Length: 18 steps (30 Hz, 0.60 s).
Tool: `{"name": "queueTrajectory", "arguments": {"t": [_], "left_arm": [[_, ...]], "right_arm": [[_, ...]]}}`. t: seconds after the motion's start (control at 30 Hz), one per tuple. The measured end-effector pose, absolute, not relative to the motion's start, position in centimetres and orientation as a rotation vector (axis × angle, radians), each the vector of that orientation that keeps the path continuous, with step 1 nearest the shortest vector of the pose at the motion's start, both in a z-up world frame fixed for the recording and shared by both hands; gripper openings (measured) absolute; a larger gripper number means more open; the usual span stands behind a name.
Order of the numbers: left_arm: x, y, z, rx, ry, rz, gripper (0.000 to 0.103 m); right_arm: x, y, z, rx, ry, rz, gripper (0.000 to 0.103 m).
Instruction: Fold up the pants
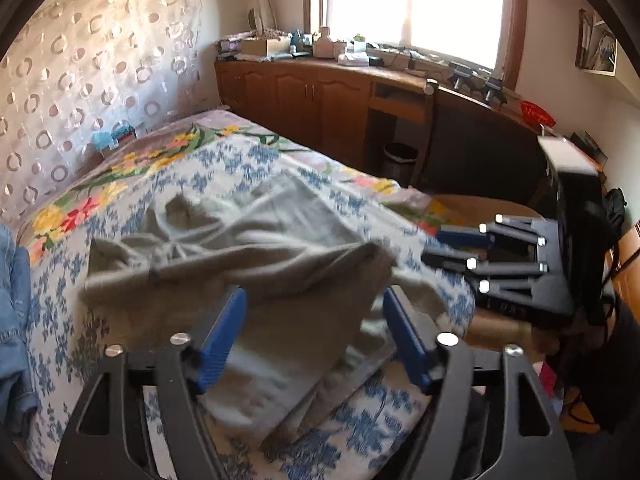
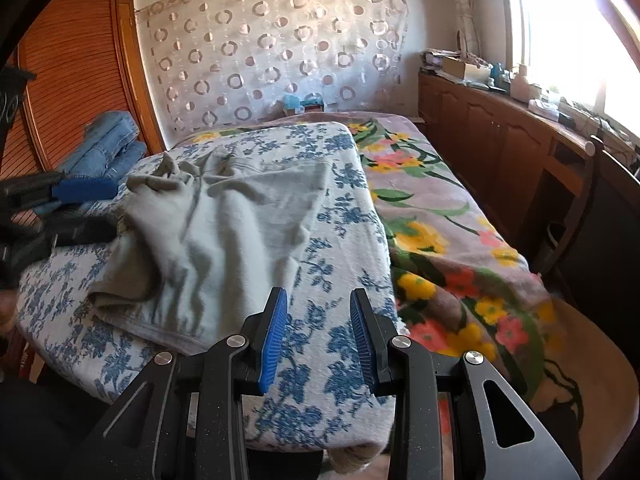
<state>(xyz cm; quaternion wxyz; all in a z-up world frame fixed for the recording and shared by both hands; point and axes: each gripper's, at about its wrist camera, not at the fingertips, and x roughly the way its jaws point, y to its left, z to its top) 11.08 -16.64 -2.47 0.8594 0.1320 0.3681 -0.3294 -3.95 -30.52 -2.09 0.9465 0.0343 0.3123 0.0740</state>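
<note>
Grey-green pants [image 1: 248, 248] lie crumpled on the blue-flowered white towel [image 1: 360, 420] on the bed; they also show in the right wrist view [image 2: 224, 216]. My left gripper [image 1: 312, 304] is open, its blue pads either side of a raised fold of the pants, without pinching it. It shows at the left of the right wrist view [image 2: 92, 208]. My right gripper [image 2: 318, 304] is open and empty above the towel [image 2: 320, 248], right of the pants' hem. It shows at the right in the left wrist view [image 1: 432, 246].
Folded denim jeans [image 2: 108, 148] lie at the bed's left side; they also show in the left wrist view [image 1: 14, 320]. A flowered blanket [image 2: 436, 216] covers the bed's right half. Wooden cabinets [image 2: 492, 148] with clutter run under the window. A chair [image 1: 424, 128] and bin [image 1: 400, 158] stand beyond the bed.
</note>
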Motion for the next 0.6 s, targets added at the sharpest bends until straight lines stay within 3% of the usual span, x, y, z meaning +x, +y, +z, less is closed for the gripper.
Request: {"name": "queueTrajectory", "arguments": {"t": [0.6], "left_arm": [[11.8, -9.6, -5.5, 0.211, 0.792, -0.537, 0.073]], "right_arm": [[-1.6, -28.8, -2.3, 0.039, 0.629, 0.247, 0.034]]}}
